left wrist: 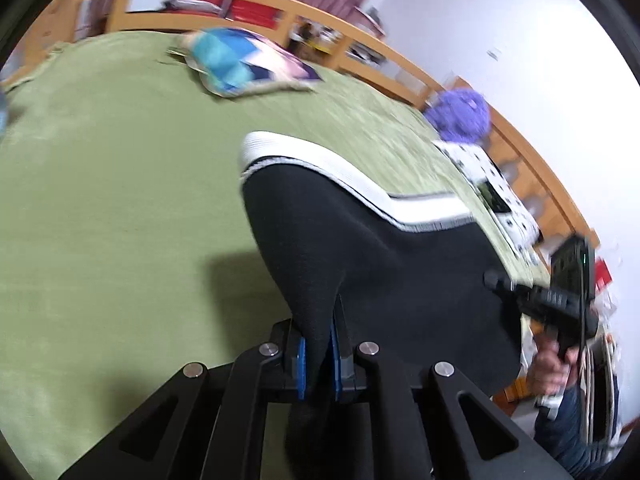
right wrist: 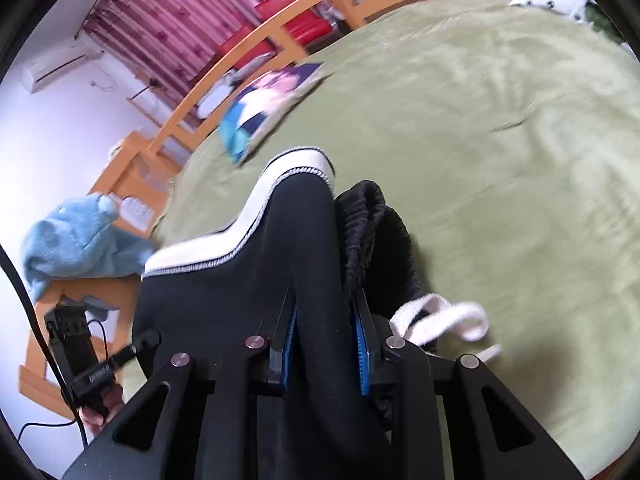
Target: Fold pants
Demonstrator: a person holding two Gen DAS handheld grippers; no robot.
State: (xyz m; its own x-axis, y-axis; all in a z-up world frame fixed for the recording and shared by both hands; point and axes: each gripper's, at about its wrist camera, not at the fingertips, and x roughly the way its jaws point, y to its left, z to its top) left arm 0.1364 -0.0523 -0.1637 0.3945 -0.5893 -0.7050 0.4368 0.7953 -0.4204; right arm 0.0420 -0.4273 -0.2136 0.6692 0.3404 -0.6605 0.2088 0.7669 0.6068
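Left wrist view: the left tool [left wrist: 318, 354] sits at lower centre, clenched on a fold of the black pants [left wrist: 360, 264], which rise from it toward frame centre above the green bed cover [left wrist: 100, 200]. A white striped band [left wrist: 340, 168] edges the fabric. At right edge the right tool [left wrist: 494, 281] grips the same garment. Judgement: the fabric is soft, light and limp; it will sag between grips, so hold it at edges or corners and keep it taut. Right wrist view: the right tool [right wrist: 324, 354] at lower centre is clamped on a thicker bunch of the pants [right wrist: 280, 272]. This view alone shows the gathered elastic waistband [right wrist: 372, 220] and white drawstring [right wrist: 440, 316] at centre right, plus a blue plush toy [right wrist: 76, 236] at left. The left view alone shows a purple plush toy [left wrist: 460, 116] at upper right. A patterned pillow [right wrist: 268, 100] lies on the bed in both.
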